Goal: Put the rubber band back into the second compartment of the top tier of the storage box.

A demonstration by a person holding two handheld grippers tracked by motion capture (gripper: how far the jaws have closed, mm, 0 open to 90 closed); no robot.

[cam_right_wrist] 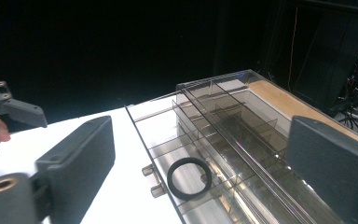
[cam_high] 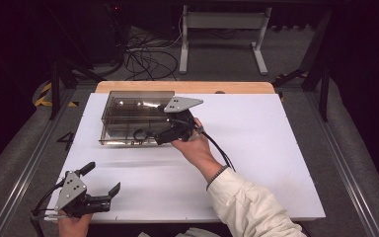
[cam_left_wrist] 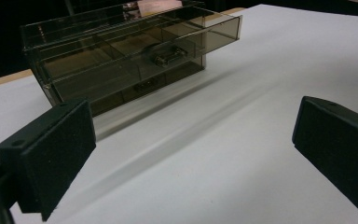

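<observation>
A white surface [cam_high: 256, 148] carries a smoke-tinted clear drawer box [cam_high: 123, 111] near its far left corner, just short of the wooden strip along the far edge. The box's drawer stands pulled out toward the near side. A black ring [cam_right_wrist: 189, 178] lies in a drawer compartment.

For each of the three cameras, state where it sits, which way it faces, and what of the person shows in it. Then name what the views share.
High view: fixed above the person's side, looking forward and down on the white table; both hands, a sleeve, the left tool and the right tool show.
Left gripper view: rides the left tool, looking low across the table at the smoky clear drawer box; its open pads show.
Right gripper view: rides the right tool, looking down into the pulled-out drawer at a black ring; its open pads show.
Shared: all three show the drawer box.
</observation>
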